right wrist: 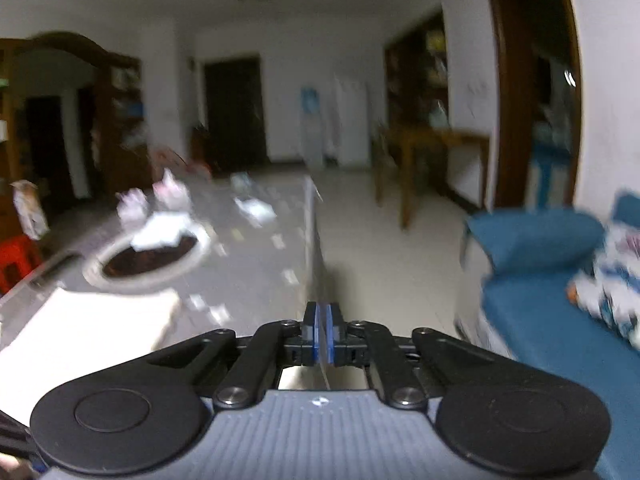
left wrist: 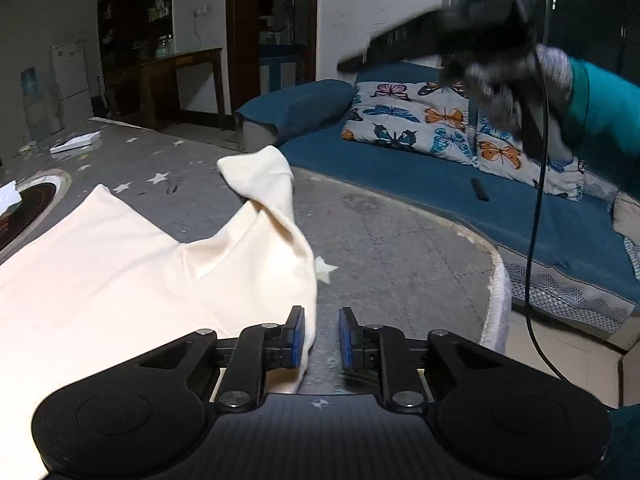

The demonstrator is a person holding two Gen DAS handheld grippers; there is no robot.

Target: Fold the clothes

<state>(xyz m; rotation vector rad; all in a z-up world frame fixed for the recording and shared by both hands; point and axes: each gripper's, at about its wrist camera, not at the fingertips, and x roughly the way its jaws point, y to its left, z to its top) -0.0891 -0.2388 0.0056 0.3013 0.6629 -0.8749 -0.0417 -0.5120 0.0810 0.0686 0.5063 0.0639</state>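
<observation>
1. Left wrist view: the left gripper (left wrist: 321,338) hovers low over a grey star-print table (left wrist: 392,248), its blue pads a narrow gap apart and nothing between them.
2. The cream garment (left wrist: 120,276) lies spread on the table to the left; its near edge drapes against the outer side of the left finger (left wrist: 295,338) without being clamped.
3. One corner of the garment stands up in a crumpled peak (left wrist: 260,176) ahead of the gripper.
4. The right gripper (left wrist: 460,36) shows blurred at upper right, held in a gloved hand (left wrist: 516,84) above a blue sofa (left wrist: 440,176) with a butterfly cushion (left wrist: 420,120).
5. A dark remote (left wrist: 479,189) lies on the sofa seat.
6. Right wrist view: the right gripper (right wrist: 323,334) has its pads pressed together, with nothing seen between them; it points across the room, well above the table (right wrist: 256,264).
7. The garment (right wrist: 88,332) appears as a pale blurred sheet at lower left, apart from this gripper.
8. Beyond the garment sits a round white-rimmed dish (right wrist: 148,260).
</observation>
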